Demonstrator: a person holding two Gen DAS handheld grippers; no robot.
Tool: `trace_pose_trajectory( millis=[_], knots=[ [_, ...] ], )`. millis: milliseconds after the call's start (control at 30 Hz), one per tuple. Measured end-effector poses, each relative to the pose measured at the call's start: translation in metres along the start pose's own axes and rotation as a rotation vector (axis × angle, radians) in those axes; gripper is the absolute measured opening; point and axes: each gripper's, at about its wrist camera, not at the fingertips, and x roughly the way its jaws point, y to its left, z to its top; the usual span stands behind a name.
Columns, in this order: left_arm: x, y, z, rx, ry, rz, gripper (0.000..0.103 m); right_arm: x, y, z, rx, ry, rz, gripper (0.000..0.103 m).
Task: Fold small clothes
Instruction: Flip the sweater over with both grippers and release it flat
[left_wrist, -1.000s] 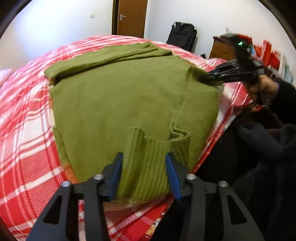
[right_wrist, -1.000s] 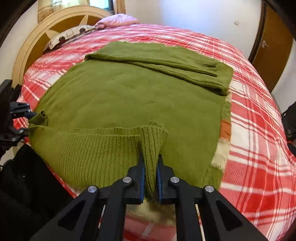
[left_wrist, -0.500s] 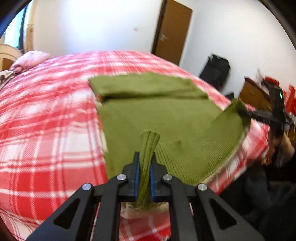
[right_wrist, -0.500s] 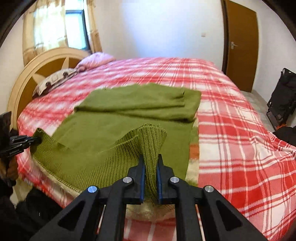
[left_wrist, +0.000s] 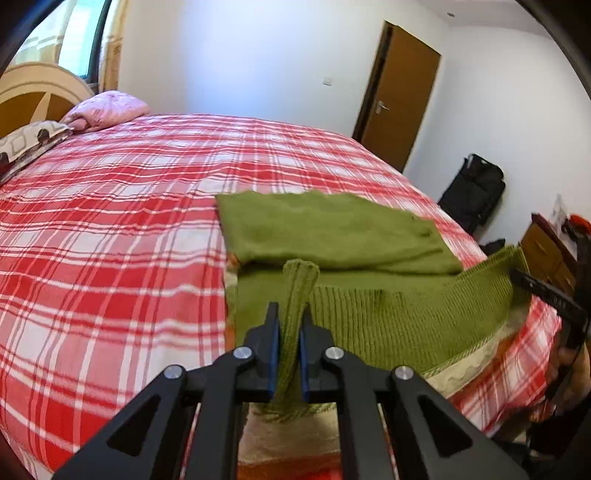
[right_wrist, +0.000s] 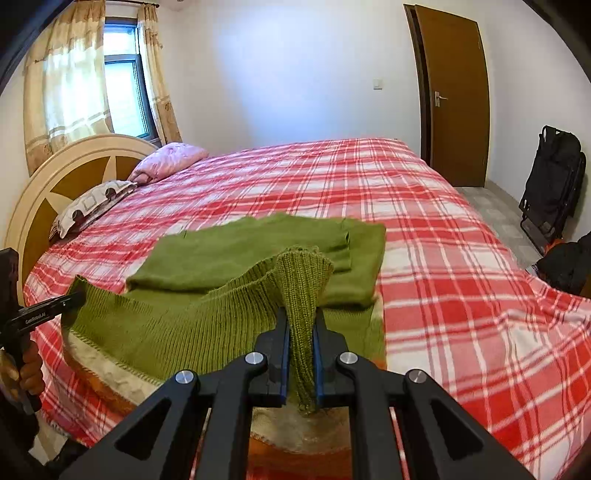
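Right, my left gripper (left_wrist: 289, 325) sits low in the middle of its view, jaws clamped on a pinch of the ribbed hem of the green sweater (left_wrist: 332, 229). Over in the other view my right gripper (right_wrist: 301, 325) is at bottom centre and pinched tight on the hem's other corner. Between the two, the ribbed band hangs stretched and lifted off the bed (left_wrist: 110, 240), sagging a little in the middle.

Moving outward: the rest of the sweater lies flat on the red plaid cover, middle of the frame, near the close edge of the bed. A sleeve already looks folded across the upper body, making a tidy thicker slab just beyond the raised hem. So I'd say the sleeve work is done and I'm at the start of the bottom-up fold.

What's left, as I judge it: carry this hem forward over that slab, lay it down square, let go, and maybe one more fold to make it compact. A strip of cream and orange cloth peeks out under the near edge; I can't tell what it is.

Further out, pillows (right_wrist: 92, 203) at the left by the headboard (right_wrist: 55, 173), a brown door (right_wrist: 454, 92) upper right, a black bag (right_wrist: 554, 184) against the wall.
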Motion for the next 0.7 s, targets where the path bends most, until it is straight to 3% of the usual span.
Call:
trace_pose_trajectory(
  millis=[700],
  knots=[
    [0.075, 0.006, 0.091, -0.113, -0.018, 0.075, 0.009, 0.087, -0.017, 0.082, 0.017, -0.028, -0.045, 0.010]
  ],
)
